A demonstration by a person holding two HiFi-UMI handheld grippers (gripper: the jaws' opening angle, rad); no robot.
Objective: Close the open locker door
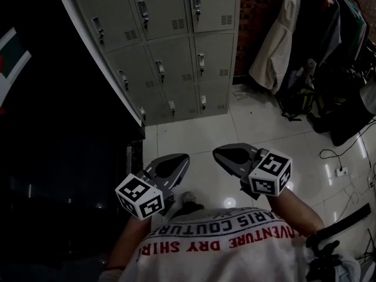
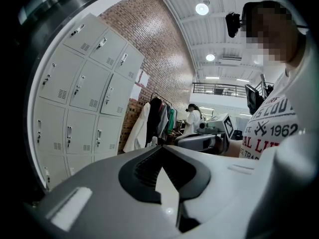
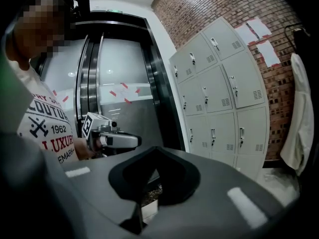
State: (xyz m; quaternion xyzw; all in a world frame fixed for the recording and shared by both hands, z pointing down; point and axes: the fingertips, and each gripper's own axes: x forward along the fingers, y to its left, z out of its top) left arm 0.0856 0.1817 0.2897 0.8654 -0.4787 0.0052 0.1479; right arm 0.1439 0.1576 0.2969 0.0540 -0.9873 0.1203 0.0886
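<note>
Locker doors (image 1: pixel 170 51) in the grey bank ahead all sit flush, well apart from both grippers. Nearer, the left gripper (image 1: pixel 182 159) and right gripper (image 1: pixel 220 153) hang side by side above the tiled floor (image 1: pixel 258 128), each with jaws pressed together, holding nothing.

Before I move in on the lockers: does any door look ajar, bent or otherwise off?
Nothing stands out. Every door visible on the grey metal locker bank sits flush and shut; no open one shows in these views. The left gripper and right gripper are both shut and empty.
</note>
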